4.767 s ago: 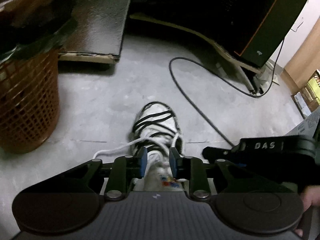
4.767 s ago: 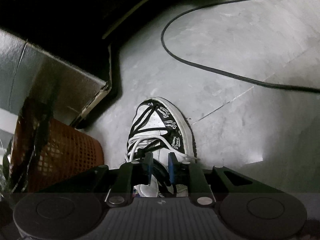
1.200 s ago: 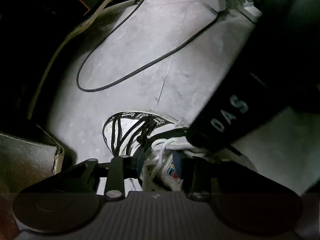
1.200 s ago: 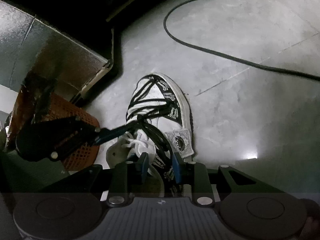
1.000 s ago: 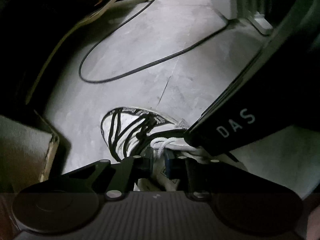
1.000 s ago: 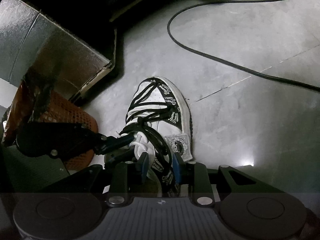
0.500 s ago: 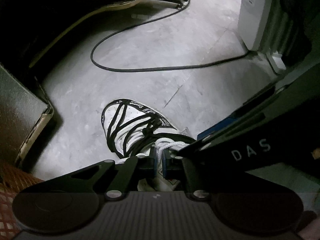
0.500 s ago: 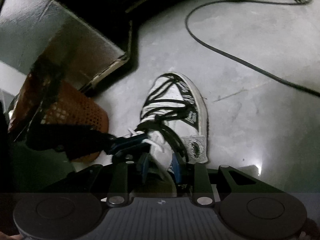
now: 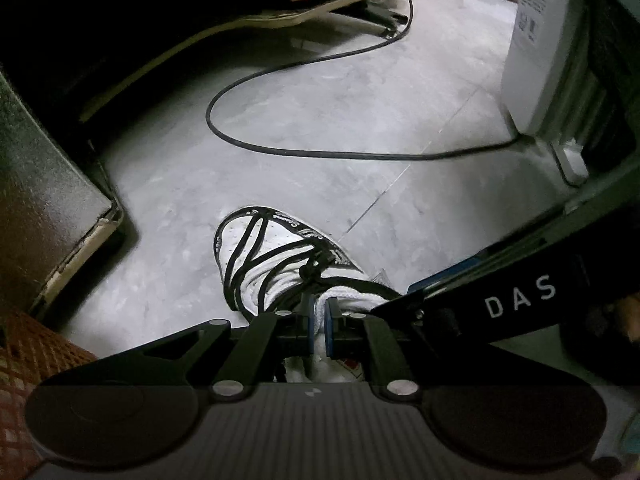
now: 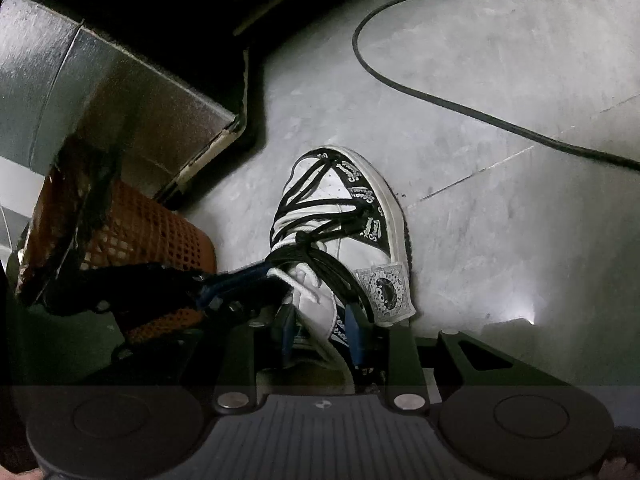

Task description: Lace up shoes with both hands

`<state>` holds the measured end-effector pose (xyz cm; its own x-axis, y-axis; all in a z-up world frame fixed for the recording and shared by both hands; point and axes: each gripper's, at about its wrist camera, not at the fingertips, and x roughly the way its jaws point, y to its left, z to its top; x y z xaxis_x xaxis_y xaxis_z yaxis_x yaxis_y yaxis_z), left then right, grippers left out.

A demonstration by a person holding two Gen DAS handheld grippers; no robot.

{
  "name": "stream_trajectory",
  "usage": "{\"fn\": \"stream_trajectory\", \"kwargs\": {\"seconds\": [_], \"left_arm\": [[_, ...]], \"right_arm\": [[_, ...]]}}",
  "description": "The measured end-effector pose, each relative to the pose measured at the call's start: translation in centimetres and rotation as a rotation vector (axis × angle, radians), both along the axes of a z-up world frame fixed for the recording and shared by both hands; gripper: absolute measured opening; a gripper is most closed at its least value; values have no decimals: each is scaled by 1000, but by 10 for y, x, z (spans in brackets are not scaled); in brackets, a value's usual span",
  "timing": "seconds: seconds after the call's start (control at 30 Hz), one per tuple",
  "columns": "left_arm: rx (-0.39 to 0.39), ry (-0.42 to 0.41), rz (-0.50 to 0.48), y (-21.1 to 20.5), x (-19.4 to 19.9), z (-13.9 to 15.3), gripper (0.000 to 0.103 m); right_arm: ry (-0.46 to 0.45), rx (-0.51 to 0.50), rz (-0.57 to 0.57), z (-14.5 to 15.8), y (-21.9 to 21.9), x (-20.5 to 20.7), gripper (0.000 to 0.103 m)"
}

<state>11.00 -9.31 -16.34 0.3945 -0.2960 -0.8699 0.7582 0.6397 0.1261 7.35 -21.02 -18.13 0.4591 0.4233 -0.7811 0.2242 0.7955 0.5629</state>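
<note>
A white high-top shoe (image 9: 276, 256) (image 10: 360, 208) with black laces stands on the grey floor. A white lace (image 9: 348, 294) (image 10: 304, 276) crosses its upper part. My left gripper (image 9: 319, 322) is shut on this white lace, which shows between the blue pads. In the right wrist view the left gripper (image 10: 274, 278) comes in from the left. My right gripper (image 10: 320, 332) straddles the shoe's tongue (image 10: 320, 312) with its jaws half apart, and the tongue fills the gap. Seen from the left wrist, the right gripper (image 9: 394, 300) reaches in from the right beside the knot.
An orange mesh basket (image 10: 132, 232) (image 9: 24, 352) stands close on the shoe's left. A grey metal box (image 10: 120, 92) lies beyond it. A black cable (image 9: 320, 152) (image 10: 480, 116) loops over the floor ahead. A white appliance (image 9: 536, 40) stands at the far right.
The left gripper's jaws have closed onto the white lace, and the gripper has rolled, so its view swung round. The right gripper has stayed at the tongue with the same gap.
</note>
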Motion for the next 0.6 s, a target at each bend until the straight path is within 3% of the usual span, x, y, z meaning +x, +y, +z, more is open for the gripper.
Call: {"fn": "stream_trajectory", "kwargs": {"seconds": [0.6], "left_arm": [[-60, 40, 57, 9, 7, 0, 7]], "right_arm": [[25, 95, -65, -8, -11, -6, 33]]}}
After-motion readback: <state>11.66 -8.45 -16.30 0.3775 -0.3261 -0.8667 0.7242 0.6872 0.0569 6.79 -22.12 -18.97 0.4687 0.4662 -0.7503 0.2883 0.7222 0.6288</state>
